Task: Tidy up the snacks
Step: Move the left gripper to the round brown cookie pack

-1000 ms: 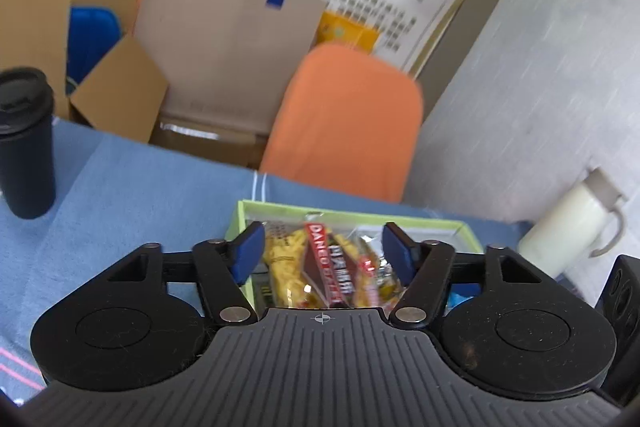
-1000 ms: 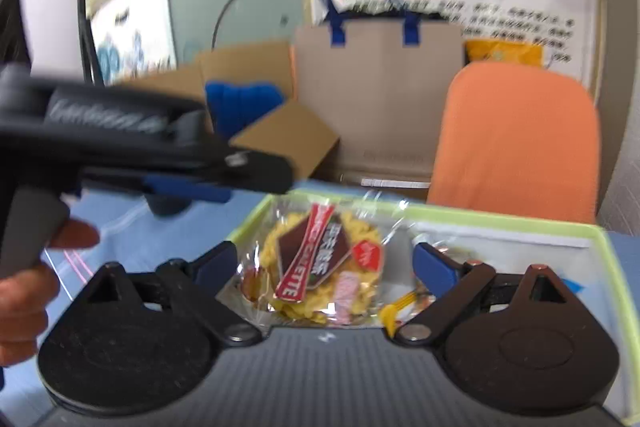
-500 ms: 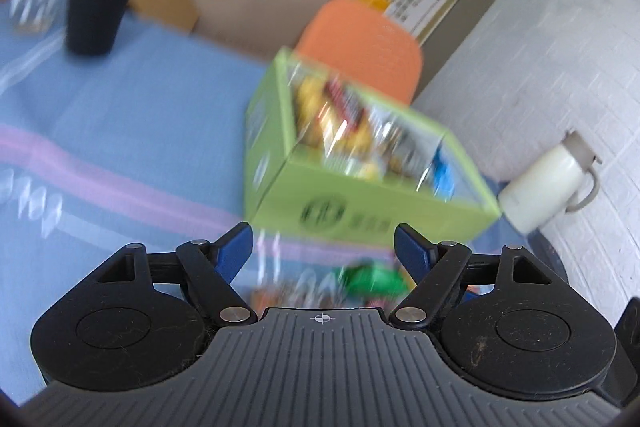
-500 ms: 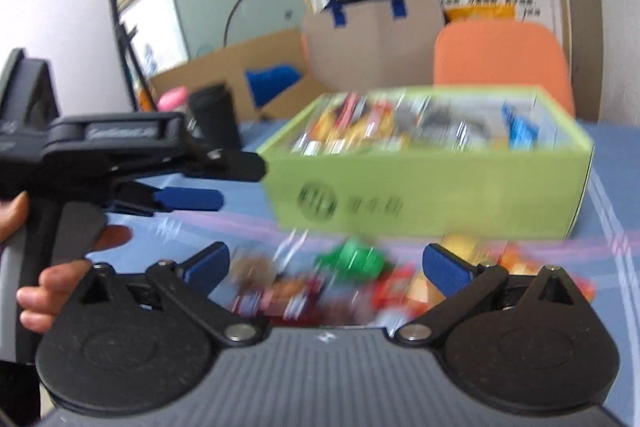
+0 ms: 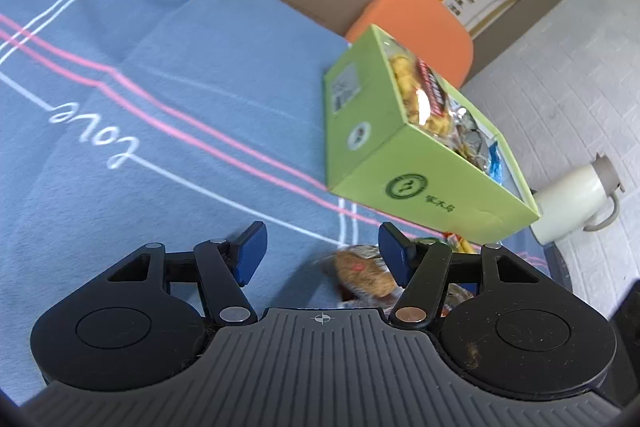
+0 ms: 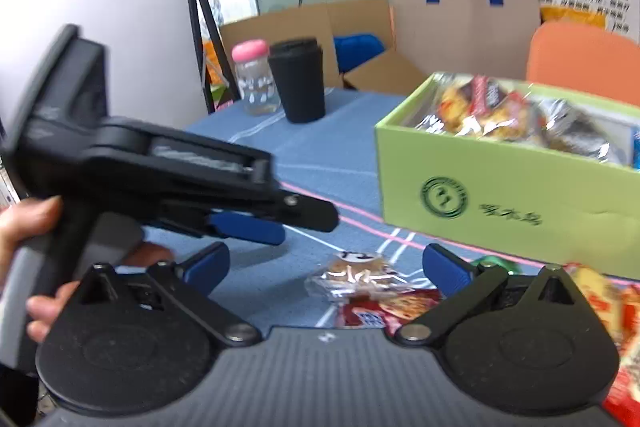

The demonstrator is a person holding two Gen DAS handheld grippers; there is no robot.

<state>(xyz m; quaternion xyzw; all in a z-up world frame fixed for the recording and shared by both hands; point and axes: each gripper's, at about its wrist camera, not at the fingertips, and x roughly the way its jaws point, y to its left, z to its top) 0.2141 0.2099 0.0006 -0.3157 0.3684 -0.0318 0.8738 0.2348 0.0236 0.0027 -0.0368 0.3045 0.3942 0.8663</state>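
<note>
Left gripper closing on nothing, right gripper wide open, green snack box lying lengthwise left-to-right.

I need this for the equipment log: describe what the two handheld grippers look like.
Both are alike: the left gripper and right gripper have a ribbed dark grey body with a small crosshair mark, two round black discs, black linkage arms with silver pivot pins, and blue finger pads. The right view shows the left one's pistol-style handle in a bare hand.

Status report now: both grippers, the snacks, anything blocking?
Left gripper empty, jaws closing. Right gripper wide open, empty. Wrapped snack loose on blue tablecloth before green box, box part filled. Nothing blocking.
</note>
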